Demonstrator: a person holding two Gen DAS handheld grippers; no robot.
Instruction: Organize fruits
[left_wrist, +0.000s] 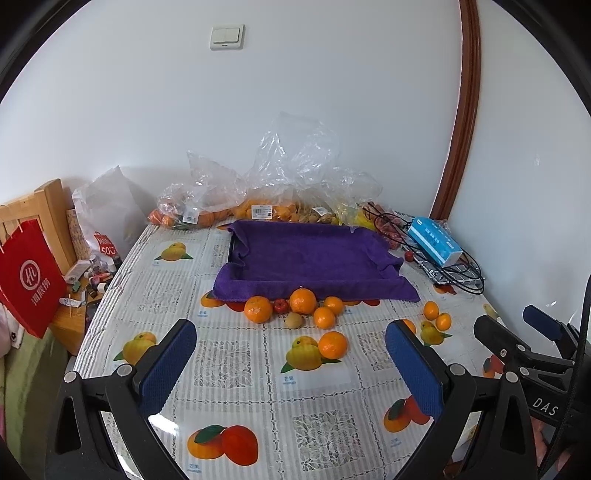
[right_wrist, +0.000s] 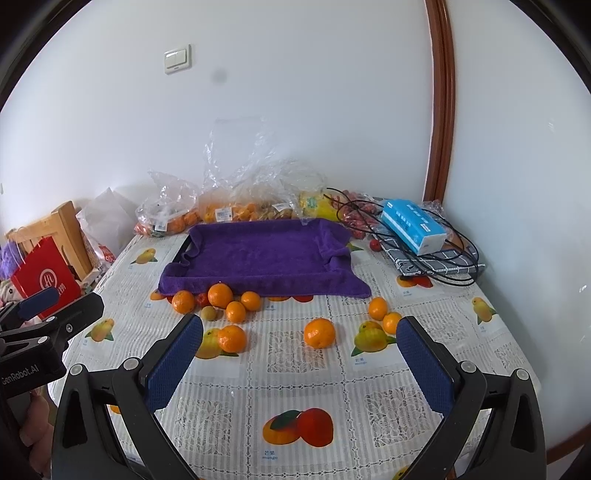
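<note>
So the loose oranges are all sitting on the worktop (right_wrist: 295, 387), out in front of the purple towel-lined tray (right_wrist: 258, 254), none of them in it. Right against the tray's front edge there's a little cluster: a bigger orange (right_wrist: 220, 295) in the middle, another orange (right_wrist: 183, 301) to its left, two smaller oranges (right_wrist: 243, 305) to its right, plus a small red fruit (right_wrist: 202, 299) tucked between the left pair and a small yellowish-brown fruit (right_wrist: 208, 314) just in front. A bit further out from the tray sits one orange (right_wrist: 231, 338) on a printed mango picture, and a lone orange (right_wrist: 320, 333) on its own near the middle of the cloth. Off the tray's front right corner there's a pair of oranges (right_wrist: 384, 314) touching each other. Behind the tray, against the wall, are clear plastic bags (right_wrist: 236, 199) with more fruit inside, and to the tray's right a blue tissue box (right_wrist: 412, 225) lying on a tangle of black cable (right_wrist: 458, 254), with one more small red fruit (right_wrist: 375, 244) beside it. Left of the tray, past the worktop edge, hangs a red paper bag (left_wrist: 31, 280). The left claw (left_wrist: 291, 363) is spread wide open with nothing between the blue pads, hanging above the near part of the worktop. Same deal with the right claw (right_wrist: 301, 360): wide open, empty, well short of the tray.
</note>
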